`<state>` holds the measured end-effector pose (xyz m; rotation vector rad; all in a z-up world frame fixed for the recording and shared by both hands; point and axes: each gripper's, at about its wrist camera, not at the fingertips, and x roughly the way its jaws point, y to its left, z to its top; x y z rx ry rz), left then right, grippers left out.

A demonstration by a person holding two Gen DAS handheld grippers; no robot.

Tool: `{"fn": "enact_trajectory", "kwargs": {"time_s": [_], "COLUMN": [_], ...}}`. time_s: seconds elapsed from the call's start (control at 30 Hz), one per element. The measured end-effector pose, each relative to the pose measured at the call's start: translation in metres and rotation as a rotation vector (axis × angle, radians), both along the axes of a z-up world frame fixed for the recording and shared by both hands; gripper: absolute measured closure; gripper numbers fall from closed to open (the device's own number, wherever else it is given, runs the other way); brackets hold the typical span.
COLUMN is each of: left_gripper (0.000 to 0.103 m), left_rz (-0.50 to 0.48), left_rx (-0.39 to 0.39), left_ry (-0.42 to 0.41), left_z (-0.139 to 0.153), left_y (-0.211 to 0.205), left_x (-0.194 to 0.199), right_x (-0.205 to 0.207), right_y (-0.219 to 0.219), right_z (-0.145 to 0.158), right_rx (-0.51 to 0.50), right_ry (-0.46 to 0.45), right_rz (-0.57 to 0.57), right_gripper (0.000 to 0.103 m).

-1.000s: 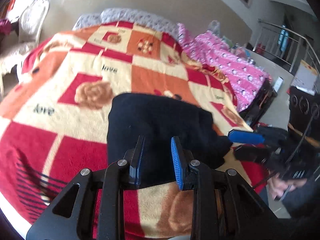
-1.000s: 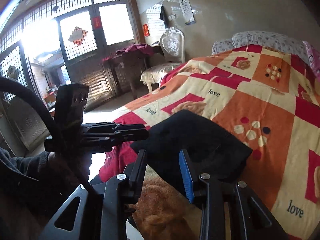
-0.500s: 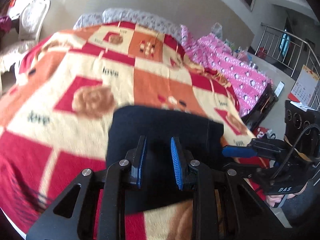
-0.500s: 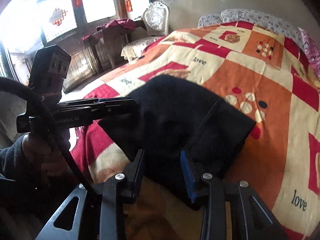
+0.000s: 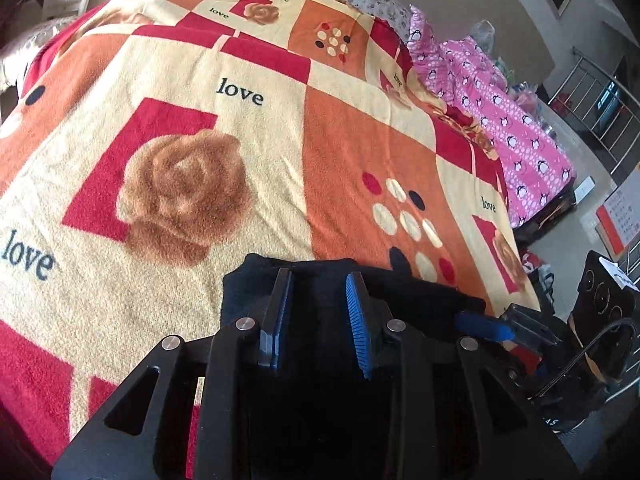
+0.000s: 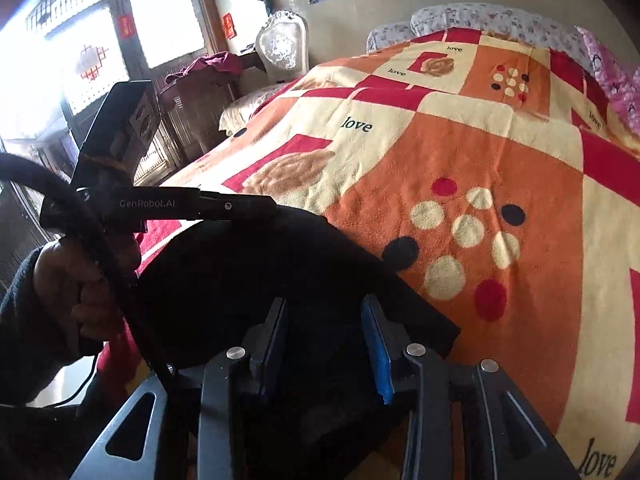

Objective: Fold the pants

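Down at the near edge of the bed, the black pants [image 5: 340,320] lie as a folded bundle on the patterned blanket [image 5: 240,152], partly over the orange patch with the dots. The left gripper [image 5: 318,308] sits right over the bundle with its blue-padded fingers [image 5: 354,320] spread apart; dark cloth fills the gap between them, but nothing looks pinched. In the left wrist view, one blue finger of the right gripper [image 5: 484,326] touches the right corner of the pants. In the right wrist view, the right gripper [image 6: 326,340] is also spread, with the pants [image 6: 280,272] lying across and under its fingers; whether the pads touch the cloth is hard to tell. In that view the left gripper [image 6: 256,206] reaches in from the left, its tip on the far left edge of the bundle, held by a hand [image 6: 76,276] in a dark sleeve. A pink bedspread [image 5: 512,112] lies to the right, and a white chair [image 6: 282,46] stands at the far left by the window.
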<state>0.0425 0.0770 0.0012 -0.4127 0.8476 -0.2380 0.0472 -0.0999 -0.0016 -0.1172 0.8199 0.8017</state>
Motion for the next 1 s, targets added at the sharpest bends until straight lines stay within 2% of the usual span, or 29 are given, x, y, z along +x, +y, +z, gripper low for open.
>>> {"fn": "enact_trajectory", "kwargs": {"time_s": [0.07,0.13,0.17,0.2,0.3,0.4,0.43,0.47,0.53,0.57,0.6,0.73,0.77,0.8,0.87,0.93,1.0], "left_gripper": [0.075,0.064,0.048,0.038,0.037,0.037,0.037,0.037,0.036,0.036,0.036,0.037,0.042,0.050,0.060,0.069,0.075], "left_rz": [0.036,0.073,0.078,0.078,0.046,0.014,-0.009,-0.018,-0.054,-0.070,-0.064,-0.047,-0.027,-0.005,0.008,0.002,-0.017], "left_rx": [-0.030,-0.036,-0.041,-0.047,-0.106,-0.207,-0.260,-0.303,-0.337,-0.348,-0.341,-0.327,-0.330,-0.317,-0.224,-0.122,-0.086], "left_ry": [-0.017,-0.055,-0.076,-0.087,-0.070,0.019,0.065,0.059,0.058,0.064,0.063,0.081,0.088,0.095,0.074,0.032,0.003], "left_z": [0.010,0.021,0.022,0.021,0.007,-0.018,-0.028,-0.032,-0.033,-0.034,-0.033,-0.030,-0.029,-0.029,-0.022,-0.013,-0.002], "left_y": [0.010,0.023,0.030,0.035,0.047,0.049,0.048,0.047,0.043,0.041,0.039,0.034,0.035,0.035,0.026,0.012,0.000], "left_x": [-0.012,-0.031,-0.041,-0.047,-0.060,-0.056,-0.053,-0.053,-0.050,-0.046,-0.044,-0.036,-0.034,-0.034,-0.038,-0.040,-0.036], "right_x": [0.003,-0.002,-0.011,-0.016,-0.027,-0.029,-0.029,-0.029,-0.025,-0.023,-0.025,-0.011,-0.010,-0.009,-0.011,-0.020,-0.026], "right_y": [-0.002,-0.016,-0.027,-0.039,-0.069,-0.077,-0.073,-0.069,-0.060,-0.060,-0.065,-0.061,-0.061,-0.059,-0.065,-0.070,-0.069], "right_z": [0.003,0.017,0.027,0.032,0.032,0.015,0.007,0.002,-0.016,-0.022,-0.022,-0.031,-0.030,-0.031,-0.030,-0.024,-0.012], "right_rx": [0.022,0.082,0.132,0.180,0.290,0.330,0.310,0.279,0.205,0.222,0.264,0.391,0.395,0.388,0.407,0.432,0.386], "right_ry": [0.021,0.043,0.041,0.043,0.108,0.207,0.236,0.254,0.320,0.336,0.317,0.383,0.364,0.359,0.341,0.300,0.231], "right_rz": [0.006,-0.022,-0.050,-0.082,-0.165,-0.198,-0.209,-0.217,-0.238,-0.243,-0.254,-0.201,-0.207,-0.207,-0.222,-0.208,-0.198], "right_gripper": [0.066,0.067,0.066,0.061,0.044,0.043,0.043,0.043,0.041,0.037,0.033,0.034,0.038,0.049,0.060,0.066,0.070]}}
